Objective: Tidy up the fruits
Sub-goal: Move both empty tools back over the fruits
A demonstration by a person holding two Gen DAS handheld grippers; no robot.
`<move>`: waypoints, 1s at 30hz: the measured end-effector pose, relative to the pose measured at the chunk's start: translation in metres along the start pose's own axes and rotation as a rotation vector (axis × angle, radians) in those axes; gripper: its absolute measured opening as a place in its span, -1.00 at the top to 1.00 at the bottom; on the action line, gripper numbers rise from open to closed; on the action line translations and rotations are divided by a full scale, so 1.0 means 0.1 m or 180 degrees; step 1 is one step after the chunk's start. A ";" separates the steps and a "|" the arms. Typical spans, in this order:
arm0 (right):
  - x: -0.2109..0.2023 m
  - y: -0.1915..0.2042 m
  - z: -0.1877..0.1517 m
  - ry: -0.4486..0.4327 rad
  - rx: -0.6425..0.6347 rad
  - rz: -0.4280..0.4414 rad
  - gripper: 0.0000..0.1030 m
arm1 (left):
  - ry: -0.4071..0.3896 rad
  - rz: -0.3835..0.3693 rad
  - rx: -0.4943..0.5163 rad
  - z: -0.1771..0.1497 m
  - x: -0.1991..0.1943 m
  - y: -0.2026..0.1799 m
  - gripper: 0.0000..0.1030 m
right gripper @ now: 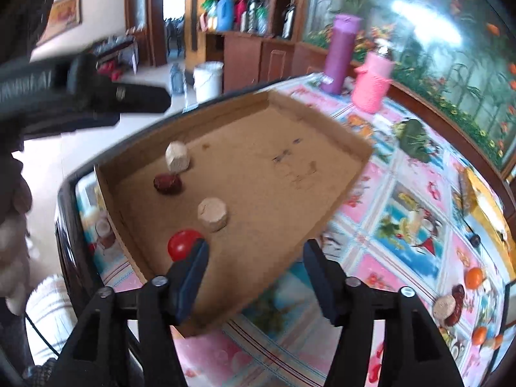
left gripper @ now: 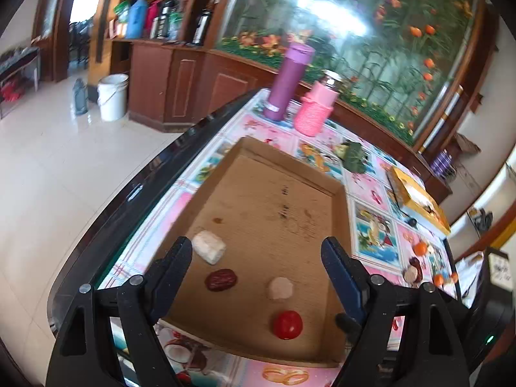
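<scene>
At lower centre of each wrist view, the left gripper and right gripper stand open and empty above the cardboard tray. Four pieces lie inside, including a red tomato. Judged step: release complete. Next, fetch the loose fruit at lower right.

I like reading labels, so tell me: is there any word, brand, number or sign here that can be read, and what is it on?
No text can be read.
Cardboard tray: dark marks on its floor, too smeared to read.
Purple bottle: a small white label near the base, too small to read.
Yellow box: print too blurred to read.
Tablecloth: only pictures can be made out.
</scene>
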State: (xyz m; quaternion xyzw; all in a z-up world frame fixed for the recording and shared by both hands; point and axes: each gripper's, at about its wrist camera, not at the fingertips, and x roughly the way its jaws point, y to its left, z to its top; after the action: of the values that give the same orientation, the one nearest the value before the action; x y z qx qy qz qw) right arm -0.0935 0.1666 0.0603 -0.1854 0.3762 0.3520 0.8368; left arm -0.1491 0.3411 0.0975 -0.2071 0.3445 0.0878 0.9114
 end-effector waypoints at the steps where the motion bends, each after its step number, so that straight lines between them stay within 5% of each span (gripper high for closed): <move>1: -0.08 -0.07 -0.04 -0.0058 0.0066 -0.0023 -0.35 | 0.0003 0.0001 0.0077 -0.01 0.01 -0.08 -0.58; 8: -0.54 -0.95 -0.60 -0.0124 0.0766 -0.0471 -0.35 | 0.0320 -0.0197 0.0216 -0.11 0.29 -0.56 -0.58; 19: -1.20 -2.55 -1.71 -0.0004 0.2019 -0.1055 -0.35 | 0.0675 -0.0405 0.0992 -0.48 0.79 -1.84 -0.58; 25: -1.12 -2.60 -1.64 -0.0081 0.2010 -0.0911 -0.35 | 0.0841 -0.0508 0.1445 -0.74 1.16 -2.44 -0.57; 30: -0.91 -2.80 -1.54 -0.0086 0.2034 -0.1015 -0.24 | 0.1021 -0.0617 0.1570 -0.83 1.40 -2.63 -0.08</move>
State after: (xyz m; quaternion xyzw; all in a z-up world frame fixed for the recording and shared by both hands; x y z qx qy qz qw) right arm -0.0089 -0.1540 0.0426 0.0340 0.4225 0.0839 0.9018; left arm -0.0139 0.0707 0.0317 -0.0227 0.4735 -0.1196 0.8723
